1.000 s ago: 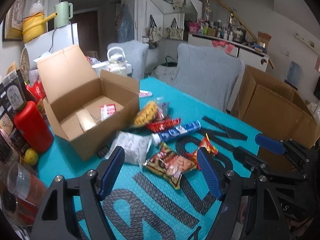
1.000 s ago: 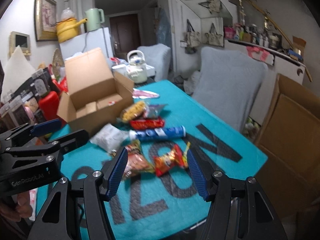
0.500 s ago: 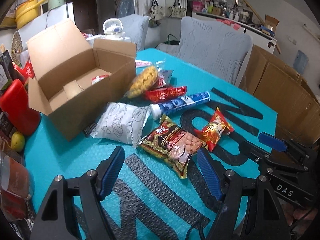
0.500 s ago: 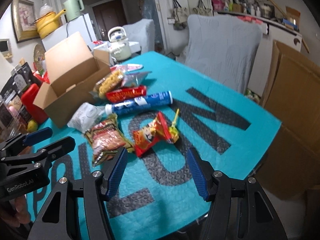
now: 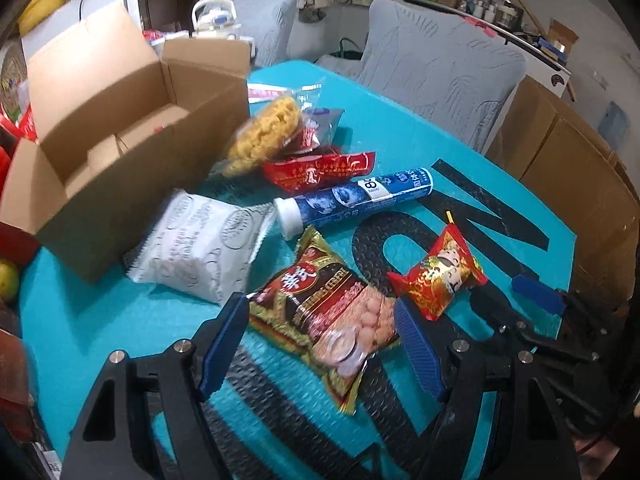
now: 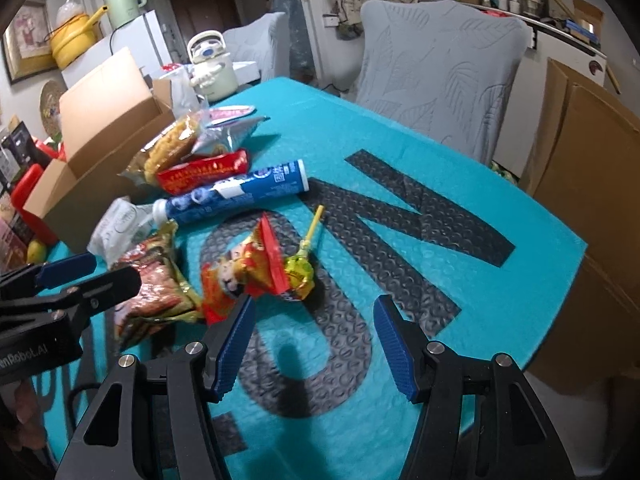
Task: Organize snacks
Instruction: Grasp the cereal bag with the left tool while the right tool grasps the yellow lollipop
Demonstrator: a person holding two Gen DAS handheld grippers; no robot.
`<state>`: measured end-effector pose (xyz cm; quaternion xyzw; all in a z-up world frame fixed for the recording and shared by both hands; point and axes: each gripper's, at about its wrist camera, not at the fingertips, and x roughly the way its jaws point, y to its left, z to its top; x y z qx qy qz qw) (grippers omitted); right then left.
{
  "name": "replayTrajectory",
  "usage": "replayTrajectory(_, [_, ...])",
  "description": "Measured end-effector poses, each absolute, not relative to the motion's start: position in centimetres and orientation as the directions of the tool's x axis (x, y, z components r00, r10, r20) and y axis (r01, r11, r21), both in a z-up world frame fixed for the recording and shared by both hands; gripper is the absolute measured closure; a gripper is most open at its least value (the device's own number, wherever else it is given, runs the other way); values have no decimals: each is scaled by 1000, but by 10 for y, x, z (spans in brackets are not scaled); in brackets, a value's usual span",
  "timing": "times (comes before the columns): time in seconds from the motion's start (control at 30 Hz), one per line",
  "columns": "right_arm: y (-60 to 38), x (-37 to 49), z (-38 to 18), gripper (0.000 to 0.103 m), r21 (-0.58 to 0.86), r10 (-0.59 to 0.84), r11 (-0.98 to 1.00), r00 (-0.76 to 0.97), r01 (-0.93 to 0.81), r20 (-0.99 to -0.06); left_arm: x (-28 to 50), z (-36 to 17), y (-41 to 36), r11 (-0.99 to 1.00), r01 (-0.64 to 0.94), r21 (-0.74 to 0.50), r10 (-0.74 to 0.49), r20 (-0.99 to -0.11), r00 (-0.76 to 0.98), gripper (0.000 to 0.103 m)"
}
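Snacks lie on the teal mat (image 5: 400, 128). A dark brown-and-gold snack bag (image 5: 320, 308) lies between the open fingers of my left gripper (image 5: 320, 340). Beside it are a small red packet (image 5: 438, 276), a white pouch (image 5: 200, 248), a blue tube (image 5: 356, 196), a flat red pack (image 5: 320, 168) and a bag of yellow puffs (image 5: 264, 136). An open cardboard box (image 5: 120, 140) stands at the left. My right gripper (image 6: 312, 336) is open and empty just short of the red packet (image 6: 240, 276) and a green lollipop (image 6: 300, 268).
A grey chair (image 6: 436, 76) stands behind the table. Large cardboard boxes (image 6: 592, 200) stand off the table's right edge. A red container (image 6: 28, 196) and a yellow-green fruit (image 5: 8, 280) sit left of the open box. A white kettle (image 6: 210, 64) is at the back.
Both grippers have moved forward and down toward the snacks. The brown-and-gold bag now lies between my left fingers, and the red packet and lollipop are close in front of my right gripper. Both stayed open.
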<state>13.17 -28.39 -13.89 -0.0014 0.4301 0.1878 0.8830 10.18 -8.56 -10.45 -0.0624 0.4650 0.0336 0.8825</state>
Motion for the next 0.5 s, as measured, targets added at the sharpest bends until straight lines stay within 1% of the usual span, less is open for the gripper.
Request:
replayTrajectory(0.13, [-280,139,-144,42,151,342,920,552,-361,-761,116,-115,-83,982,-146,-122,-28,-852,523,28])
replayTrajectory(0.3, [-270,146,-147,43,128,353,906,554,-404,-754,127,-117,-87,985,-152,-79,10,-858,513,28])
replayTrajectory(0.43, [-266,150,-147,47,126,364,900,559,-418,-745,130,-120,-88,986,-156,-65,23,-861,508,28])
replayTrajectory(0.5, [-264,152,-148,55,127,371,894,553,-429,-746,128,-120,-87,986,-152,-71,17,-859,512,28])
